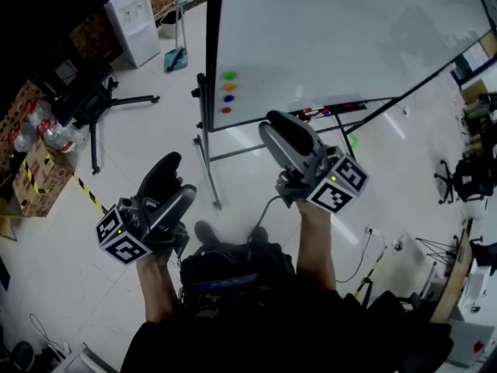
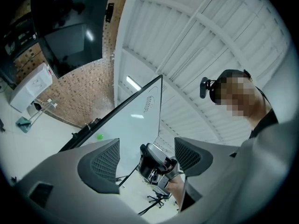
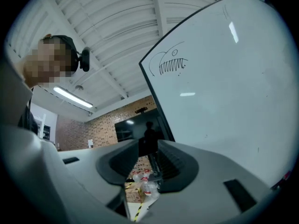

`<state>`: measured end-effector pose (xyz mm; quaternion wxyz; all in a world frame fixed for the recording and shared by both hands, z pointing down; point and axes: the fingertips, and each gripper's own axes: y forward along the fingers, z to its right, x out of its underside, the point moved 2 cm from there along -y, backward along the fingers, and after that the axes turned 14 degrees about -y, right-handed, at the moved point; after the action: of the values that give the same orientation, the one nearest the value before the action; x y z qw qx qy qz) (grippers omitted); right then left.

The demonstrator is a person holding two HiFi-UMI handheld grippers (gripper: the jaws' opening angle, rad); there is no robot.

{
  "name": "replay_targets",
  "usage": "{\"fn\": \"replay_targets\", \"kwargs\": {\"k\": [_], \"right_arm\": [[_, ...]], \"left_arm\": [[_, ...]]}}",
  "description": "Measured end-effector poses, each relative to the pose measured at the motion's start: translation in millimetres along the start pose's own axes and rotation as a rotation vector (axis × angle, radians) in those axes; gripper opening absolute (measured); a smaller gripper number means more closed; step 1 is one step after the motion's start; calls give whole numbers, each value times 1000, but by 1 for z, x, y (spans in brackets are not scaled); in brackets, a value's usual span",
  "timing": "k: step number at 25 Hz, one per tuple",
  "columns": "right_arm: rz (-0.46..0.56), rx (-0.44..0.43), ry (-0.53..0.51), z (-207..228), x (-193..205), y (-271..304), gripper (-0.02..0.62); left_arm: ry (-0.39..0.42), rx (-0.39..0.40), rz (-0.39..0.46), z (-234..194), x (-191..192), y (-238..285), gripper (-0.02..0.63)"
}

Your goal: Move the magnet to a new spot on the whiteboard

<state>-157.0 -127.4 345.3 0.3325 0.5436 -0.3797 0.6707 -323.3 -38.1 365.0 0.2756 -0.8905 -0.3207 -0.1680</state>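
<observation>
The whiteboard [image 1: 342, 29] stands on a wheeled frame ahead of me. Near its lower left corner, four round magnets sit in a column: green [image 1: 230, 75], orange [image 1: 230, 87], blue [image 1: 228, 98] and red [image 1: 226, 109]. My right gripper [image 1: 278, 123] is raised just below the board's bottom edge, right of the magnets, open and empty. My left gripper [image 1: 177, 179] is lower and further left, over the floor, open with nothing held. In the left gripper view the left gripper [image 2: 145, 146] frames the board [image 2: 135, 125] and the green magnet [image 2: 99, 136]. The right gripper [image 3: 148, 148] points along the board [image 3: 224, 87].
Markers [image 1: 330, 110] lie on the board's tray. A water dispenser [image 1: 133, 22], a dustpan [image 1: 176, 56] and a black chair base [image 1: 105, 103] stand at the left. A cardboard box [image 1: 39, 169] with bottles sits at far left. Cables [image 1: 365, 247] run over the floor at right.
</observation>
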Motion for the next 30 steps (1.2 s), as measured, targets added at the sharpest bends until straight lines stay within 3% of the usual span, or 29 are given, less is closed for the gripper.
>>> {"fn": "replay_targets", "kwargs": {"k": [9, 19, 24, 30], "right_arm": [[3, -115, 37, 14, -12, -63, 156], [3, -337, 99, 5, -15, -119, 156], [17, -383, 144, 3, -9, -143, 156], [57, -415, 148, -10, -21, -158, 156]], "left_arm": [[28, -50, 33, 22, 57, 44, 364], [71, -167, 133, 48, 131, 57, 362], [67, -224, 158, 59, 161, 55, 362], [104, -237, 162, 82, 166, 56, 362]]}}
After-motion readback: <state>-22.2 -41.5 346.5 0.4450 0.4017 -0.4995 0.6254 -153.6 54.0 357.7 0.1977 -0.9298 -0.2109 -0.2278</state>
